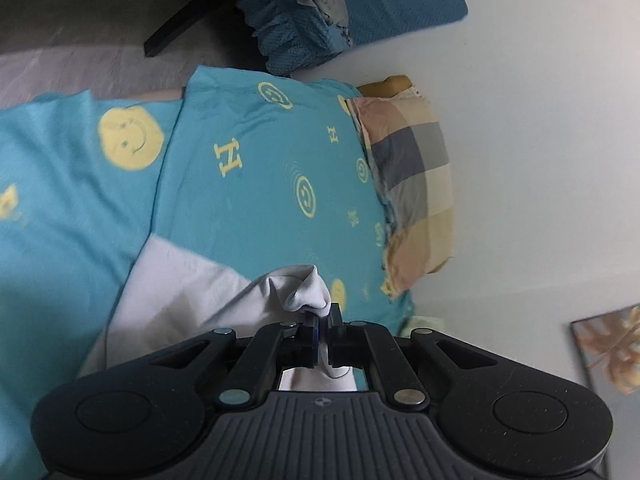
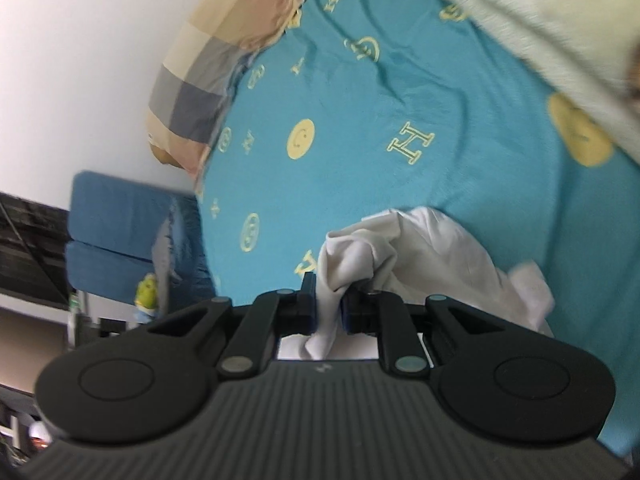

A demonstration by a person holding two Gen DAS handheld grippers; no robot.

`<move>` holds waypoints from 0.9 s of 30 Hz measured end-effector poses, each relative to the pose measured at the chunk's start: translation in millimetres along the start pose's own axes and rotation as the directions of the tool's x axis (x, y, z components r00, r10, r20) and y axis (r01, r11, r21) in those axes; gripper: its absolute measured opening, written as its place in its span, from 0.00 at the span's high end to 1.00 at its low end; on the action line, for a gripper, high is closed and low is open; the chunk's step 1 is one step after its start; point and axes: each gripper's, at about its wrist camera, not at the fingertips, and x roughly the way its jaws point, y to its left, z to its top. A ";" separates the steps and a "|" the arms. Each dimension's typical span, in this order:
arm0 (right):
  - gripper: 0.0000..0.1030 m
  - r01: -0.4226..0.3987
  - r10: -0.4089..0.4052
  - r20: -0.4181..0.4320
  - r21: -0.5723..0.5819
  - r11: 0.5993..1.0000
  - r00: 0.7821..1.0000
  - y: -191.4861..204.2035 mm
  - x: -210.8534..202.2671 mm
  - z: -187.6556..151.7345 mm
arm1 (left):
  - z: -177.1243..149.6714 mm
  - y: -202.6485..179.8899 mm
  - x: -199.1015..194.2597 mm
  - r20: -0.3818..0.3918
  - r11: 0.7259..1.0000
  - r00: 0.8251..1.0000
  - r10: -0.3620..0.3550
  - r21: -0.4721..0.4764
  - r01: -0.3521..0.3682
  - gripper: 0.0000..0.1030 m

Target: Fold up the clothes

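Checked pillow [image 1: 408, 184] lies beside wall, beyond white garment [image 1: 180, 292] both tools pinch.

Open turquoise bedsheet [image 2: 360, 128] stretches ahead of both grippers, flat and bare between the bunched white garment [image 2: 420, 248] and the checked pillow [image 2: 216, 68] at the bed's head. A pale quilt [image 2: 520, 20] crowds one side; a blue padded chair [image 2: 120, 220] stands just beside the mattress edge near the wall [image 1: 540, 120].
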 end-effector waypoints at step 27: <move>0.27 -0.129 0.090 -0.124 -0.356 0.925 0.988 13.3 55.7 24.8 | -15.6 -8.7 56.6 -0.002 0.833 0.996 0.092 0.549 -0.076 0.56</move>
